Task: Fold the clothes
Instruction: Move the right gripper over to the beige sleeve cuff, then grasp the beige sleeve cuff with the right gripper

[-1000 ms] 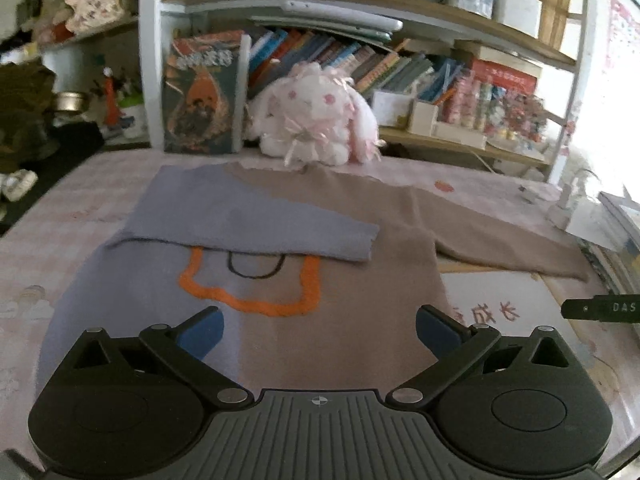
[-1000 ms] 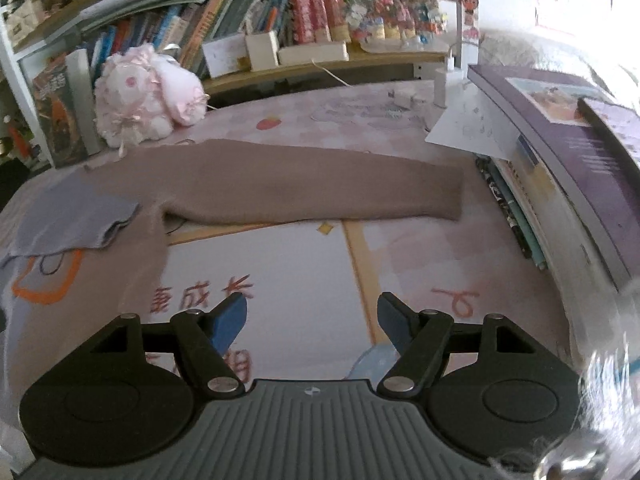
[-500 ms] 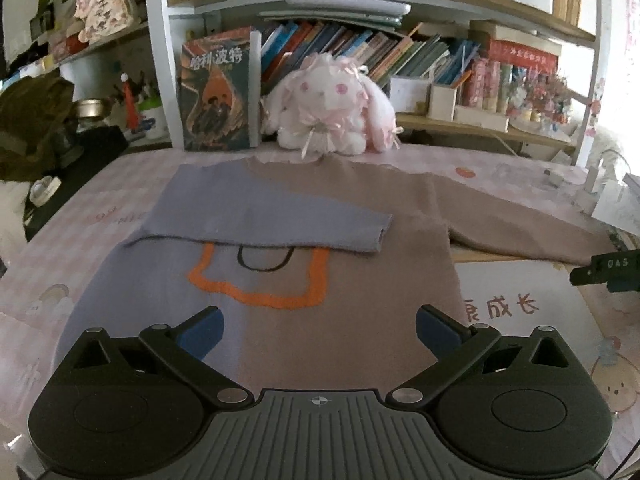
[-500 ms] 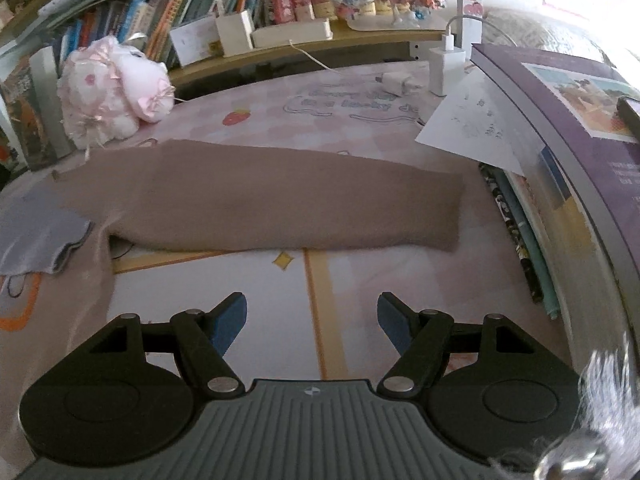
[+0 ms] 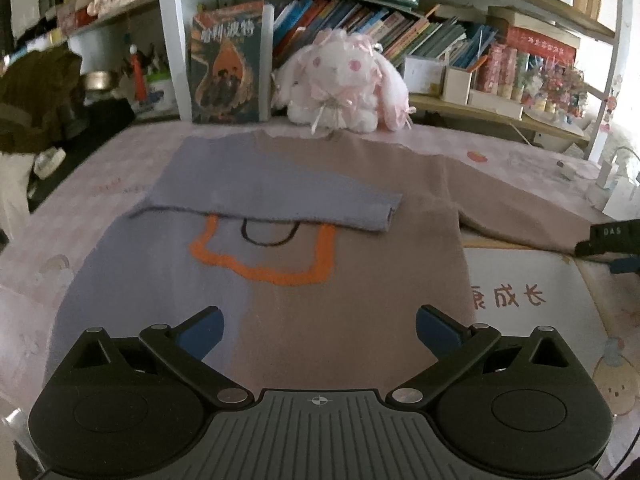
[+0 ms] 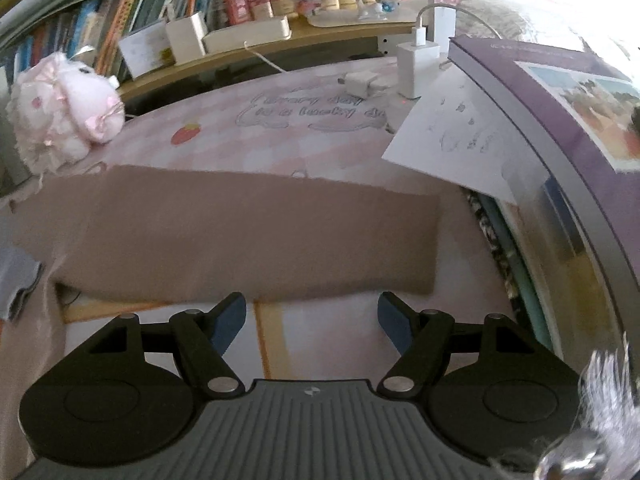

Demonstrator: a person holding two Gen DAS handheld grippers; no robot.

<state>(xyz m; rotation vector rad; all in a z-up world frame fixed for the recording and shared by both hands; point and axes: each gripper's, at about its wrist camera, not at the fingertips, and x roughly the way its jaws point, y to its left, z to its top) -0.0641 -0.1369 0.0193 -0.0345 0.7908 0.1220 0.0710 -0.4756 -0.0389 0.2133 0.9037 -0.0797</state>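
Right gripper (image 6: 312,312) hangs with its jaws wide apart and nothing between them, just short of the near edge of the sweater's brown sleeve (image 6: 240,236), which lies stretched flat across the pink table mat (image 6: 320,128). Left gripper (image 5: 318,330), equally open and empty, hovers over the sweater (image 5: 340,320) body near its hem. With the lilac sleeve (image 5: 272,196) already folded across the chest, the brown one looks next: the jaws should pinch its cuff end and carry it inward.
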